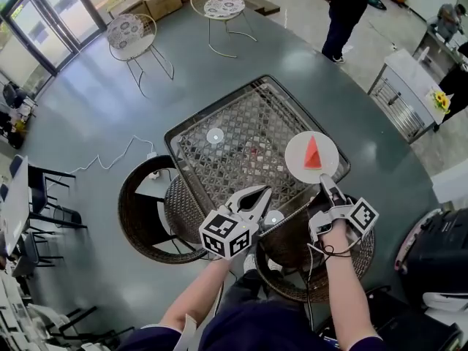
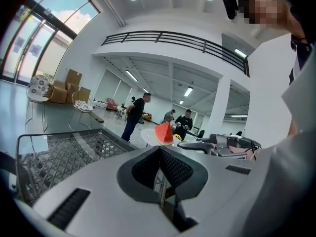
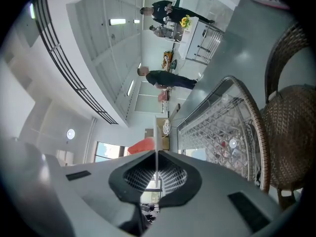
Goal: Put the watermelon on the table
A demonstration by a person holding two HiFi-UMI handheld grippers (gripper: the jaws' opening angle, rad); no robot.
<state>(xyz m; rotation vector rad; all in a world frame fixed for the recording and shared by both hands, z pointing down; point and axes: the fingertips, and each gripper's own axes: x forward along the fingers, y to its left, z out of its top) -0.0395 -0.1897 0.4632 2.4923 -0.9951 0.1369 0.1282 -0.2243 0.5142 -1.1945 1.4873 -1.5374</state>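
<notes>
A red wedge of watermelon (image 1: pixel 313 153) sits on a round white plate (image 1: pixel 300 163). My right gripper (image 1: pixel 322 181) is shut on the plate's near edge and holds it over the near right corner of the glass-topped wicker table (image 1: pixel 191 154). In the right gripper view the thin plate edge (image 3: pixel 157 132) runs between the jaws, with the watermelon (image 3: pixel 142 145) behind it. My left gripper (image 1: pixel 265 191) is shut on nothing at the table's near edge, left of the plate. In the left gripper view the watermelon (image 2: pixel 164 133) shows just beyond the jaws of the left gripper (image 2: pixel 160 149).
A small white disc (image 1: pixel 214 135) and a small red spot (image 1: pixel 254 151) show on the table. Wicker chairs (image 1: pixel 142 214) (image 1: pixel 325 269) stand near me. Two white wire chairs (image 1: pixel 133 34) (image 1: pixel 221 7) and a standing person (image 1: pixel 345 9) are farther off. A cable (image 1: pixel 110 159) lies on the floor.
</notes>
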